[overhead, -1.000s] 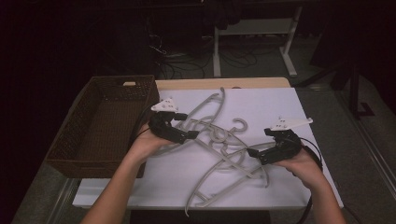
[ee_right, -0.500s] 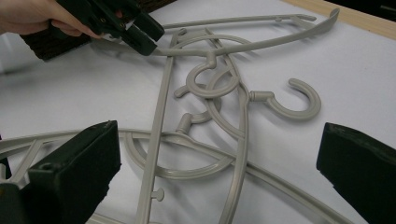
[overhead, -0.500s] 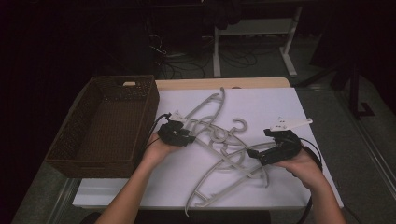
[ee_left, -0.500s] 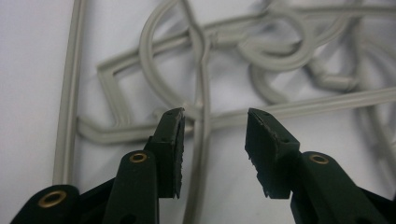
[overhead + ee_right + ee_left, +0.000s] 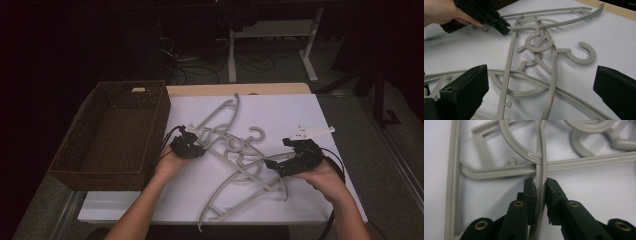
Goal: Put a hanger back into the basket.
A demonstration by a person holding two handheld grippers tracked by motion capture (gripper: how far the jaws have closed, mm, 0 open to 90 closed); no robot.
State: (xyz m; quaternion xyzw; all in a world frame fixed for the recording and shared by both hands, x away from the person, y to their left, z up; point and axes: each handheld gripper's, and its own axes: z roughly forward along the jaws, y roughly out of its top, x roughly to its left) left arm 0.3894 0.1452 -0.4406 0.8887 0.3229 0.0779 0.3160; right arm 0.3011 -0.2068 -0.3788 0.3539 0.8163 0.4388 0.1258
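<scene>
The left gripper (image 5: 194, 148) is pinched tight on a thin arm of a grey hanger (image 5: 541, 162) in the tangled pile on the white surface (image 5: 330, 165), nearer it than the wide-open right gripper (image 5: 274, 165).

Your bench (image 5: 300, 105) carries a white sheet (image 5: 280, 115) over most of its top (a strip of bare wood shows along the far edge). On the sheet lies a tangle of grey plastic hangers (image 5: 235, 150), overlapping and crossed. At the left sits a dark wicker basket (image 5: 65, 160), beside the sheet's edge.
</scene>
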